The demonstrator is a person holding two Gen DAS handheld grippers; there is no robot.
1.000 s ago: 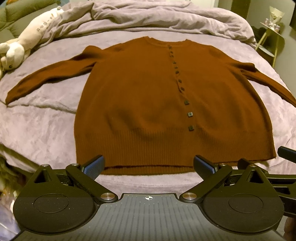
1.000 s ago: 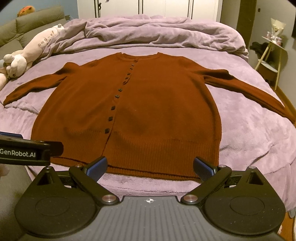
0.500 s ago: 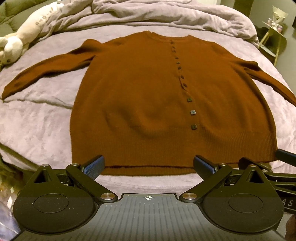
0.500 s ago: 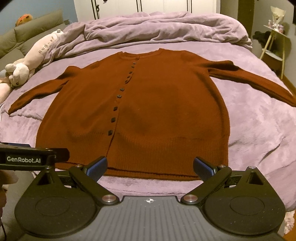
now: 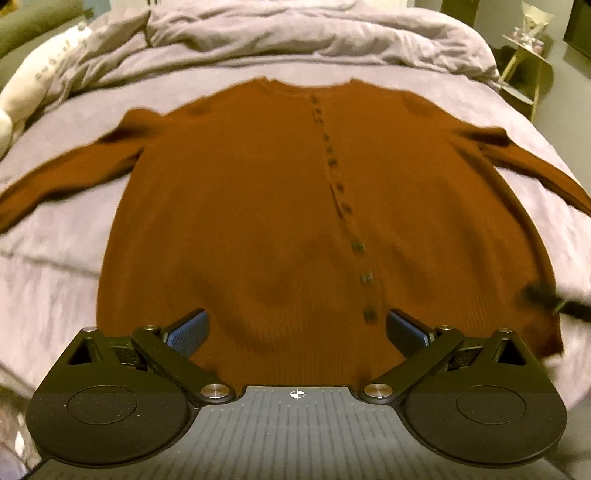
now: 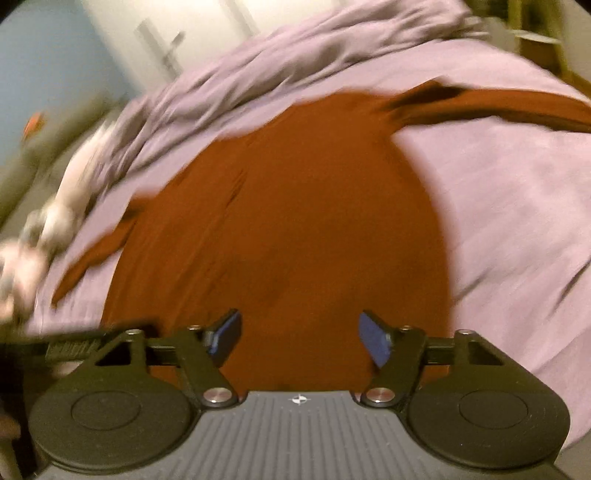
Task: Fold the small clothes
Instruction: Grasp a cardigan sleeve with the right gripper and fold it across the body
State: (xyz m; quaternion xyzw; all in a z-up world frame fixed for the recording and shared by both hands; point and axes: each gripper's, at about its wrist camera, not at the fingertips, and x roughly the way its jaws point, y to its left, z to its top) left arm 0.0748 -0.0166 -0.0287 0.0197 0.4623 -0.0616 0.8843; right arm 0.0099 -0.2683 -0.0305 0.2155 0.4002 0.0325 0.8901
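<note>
A rust-brown buttoned cardigan lies flat and face up on the purple bed, sleeves spread to both sides. It also fills the right wrist view, which is blurred. My left gripper is open and empty, low over the hem near the bottom buttons. My right gripper is open and empty, over the lower right part of the cardigan, its jaws somewhat narrower. Its tip shows as a dark blur in the left wrist view near the right hem corner.
The bed cover is purple, with a bunched duvet at the far end. A white plush toy lies at the far left. A small side table stands to the far right of the bed.
Both grippers have moved forward and down over the cardigan's hem. The right gripper has tilted and swung fast, blurring its view, and its jaws have narrowed a little.
</note>
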